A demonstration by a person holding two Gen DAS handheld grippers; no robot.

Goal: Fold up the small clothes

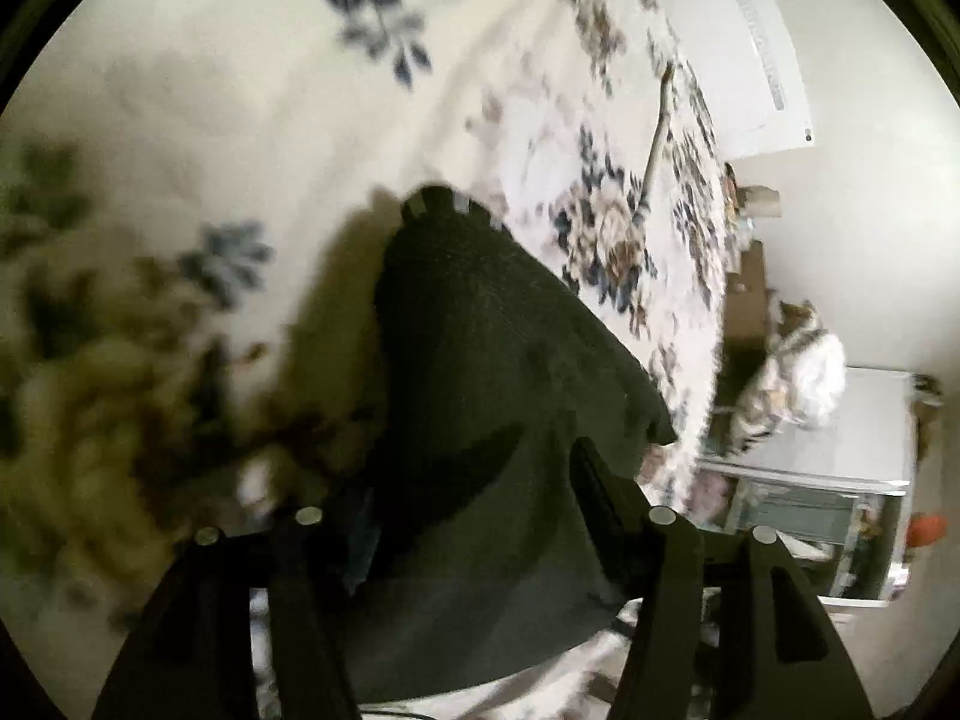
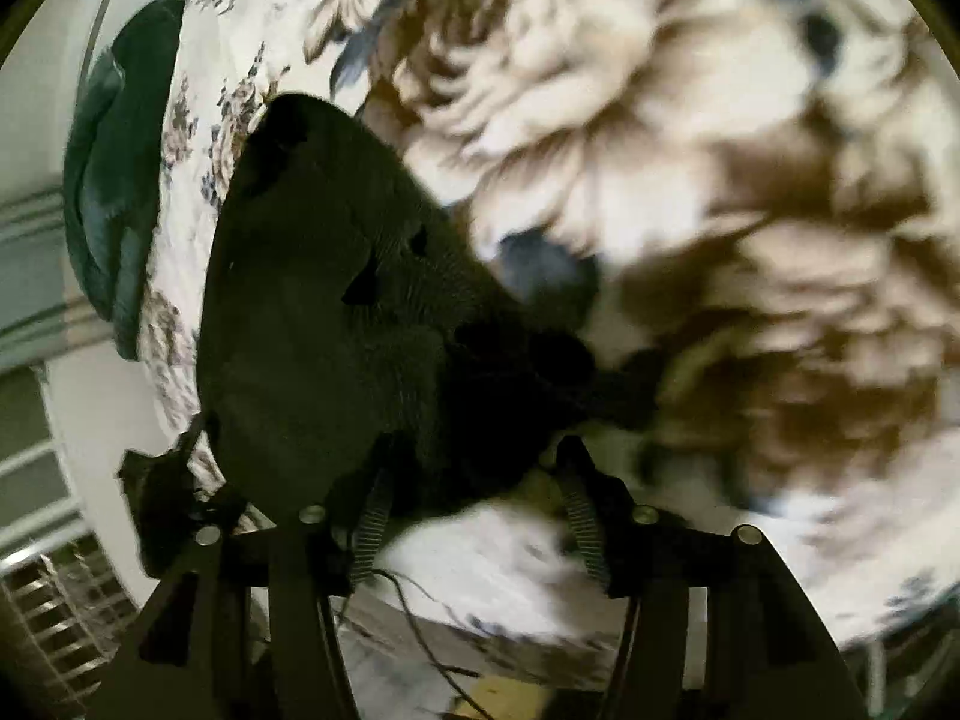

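Lying on the flowered bedspread (image 1: 252, 120) is one dark garment (image 1: 480, 372), a small ribbed knit piece. In the left wrist view it reaches from between the left tongs (image 1: 474, 480) out across the bed; only the one finger (image 1: 606, 498) to the garment's right shows, the other is hidden by cloth, so whether those tongs pinch the garment cannot be told. In the right wrist view the same garment (image 2: 312, 300) lies just ahead of the right tongs (image 2: 474, 480), whose two fingers stand spread, one (image 2: 372, 516) at its near edge, the other (image 2: 579, 510) beside it. Beyond the garment, one dark green bundle (image 2: 114, 180) sits at the bed's far edge.
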